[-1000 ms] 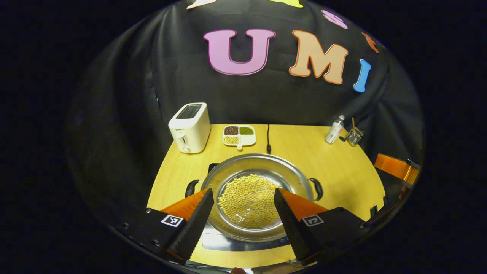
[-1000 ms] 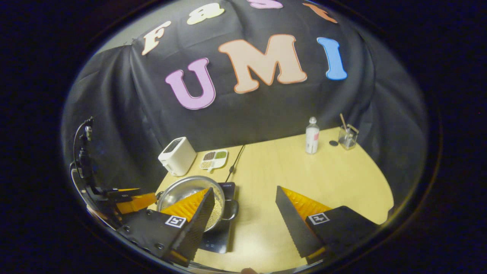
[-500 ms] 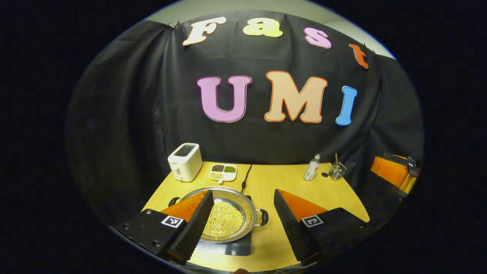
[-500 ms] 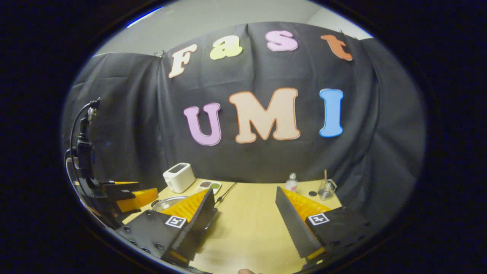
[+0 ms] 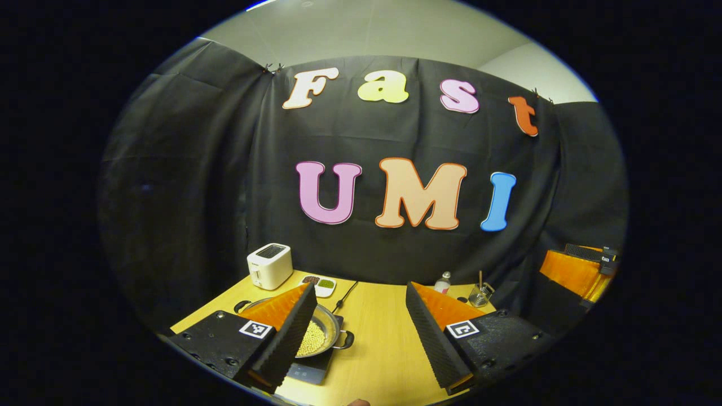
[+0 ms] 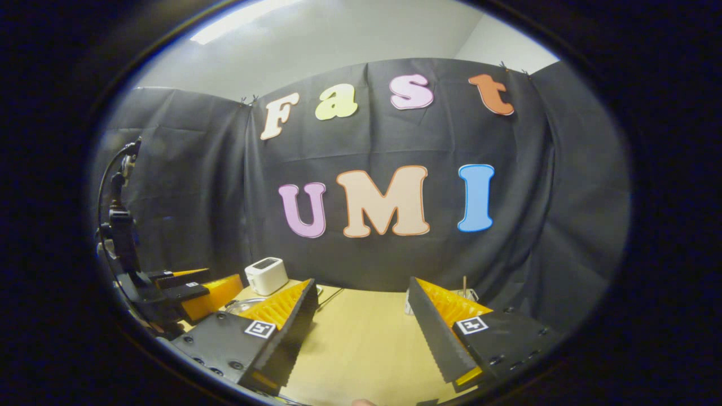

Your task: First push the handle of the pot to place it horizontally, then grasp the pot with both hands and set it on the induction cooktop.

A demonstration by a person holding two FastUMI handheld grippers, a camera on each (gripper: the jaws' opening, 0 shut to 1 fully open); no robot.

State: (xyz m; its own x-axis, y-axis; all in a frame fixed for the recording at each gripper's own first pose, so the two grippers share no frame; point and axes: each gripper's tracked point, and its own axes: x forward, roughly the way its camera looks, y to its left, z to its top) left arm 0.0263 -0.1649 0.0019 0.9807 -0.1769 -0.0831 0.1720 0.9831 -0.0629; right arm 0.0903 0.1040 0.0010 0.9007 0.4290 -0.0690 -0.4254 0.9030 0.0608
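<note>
We see the pot (image 5: 322, 334) of beans sitting on the cooktop (image 5: 309, 369) on the table (image 5: 378, 349), below and behind our left hand-held gripper's (image 5: 361, 330) left finger. Both the left and the right hand-held gripper (image 6: 361, 330) are spread wide, grasping nothing.

The pot (image 5: 322, 332) was shiny metal. The table (image 5: 383, 344) looked like smooth, light wood. The toaster (image 5: 269, 266) was smooth white plastic. The wall (image 5: 225, 180) was dull black cloth.

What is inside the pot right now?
In the left gripper view the pot on the induction cooktop holds pale round beans. The left gripper's finger covers its left half.
</note>
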